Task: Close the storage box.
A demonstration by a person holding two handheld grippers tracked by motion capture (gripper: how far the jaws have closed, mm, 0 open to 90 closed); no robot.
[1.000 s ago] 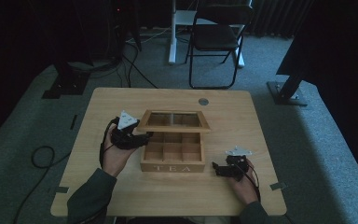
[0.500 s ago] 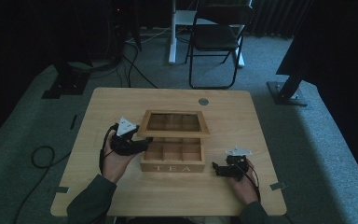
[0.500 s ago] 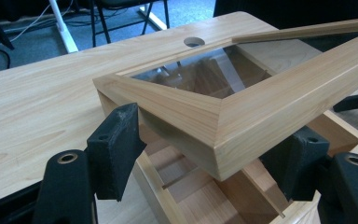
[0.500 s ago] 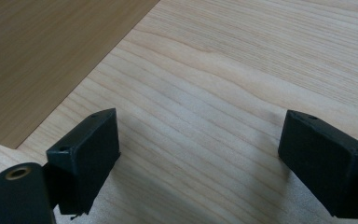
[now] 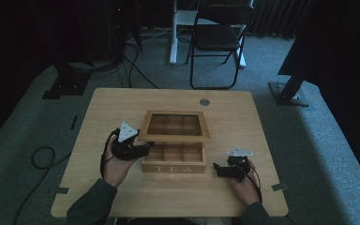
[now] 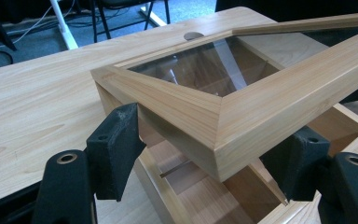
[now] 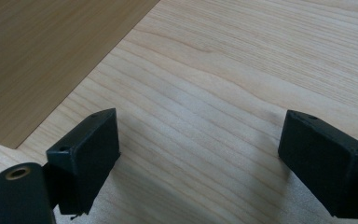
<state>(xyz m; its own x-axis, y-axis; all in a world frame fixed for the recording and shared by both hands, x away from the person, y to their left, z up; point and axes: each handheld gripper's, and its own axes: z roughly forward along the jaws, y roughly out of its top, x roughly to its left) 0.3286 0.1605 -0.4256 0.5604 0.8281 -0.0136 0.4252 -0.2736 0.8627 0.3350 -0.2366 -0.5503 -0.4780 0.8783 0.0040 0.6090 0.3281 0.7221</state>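
Black rubber pads (image 6: 116,144) of the left gripper (image 6: 205,161) stand on either side of the near corner of the wooden lid (image 6: 223,116), with a gap on both sides, so nothing is squeezed; those jaws have just been opening a little, with that corner between them. From above, the left gripper (image 5: 138,149) sits at the lid's left edge, and the lid (image 5: 174,125), a wooden frame around a clear pane, hangs tilted over the tea box (image 5: 173,158), part-way down, not yet flat on the rim. Through the pane and below it the box's small compartments look empty. The box, lettered TEA on its front, stands near the middle of the wooden table (image 5: 122,101).

Out to the right, the right gripper (image 7: 198,154) rests with its 2 jaws spread wide over bare tabletop, holding nothing; in the high view it (image 5: 227,169) lies just beside the box's right front corner.

Judging by this, the step is lowering the lid shut. Next, the left hand should probably ease the corner down until the frame seats squarely, then draw the pads clear.
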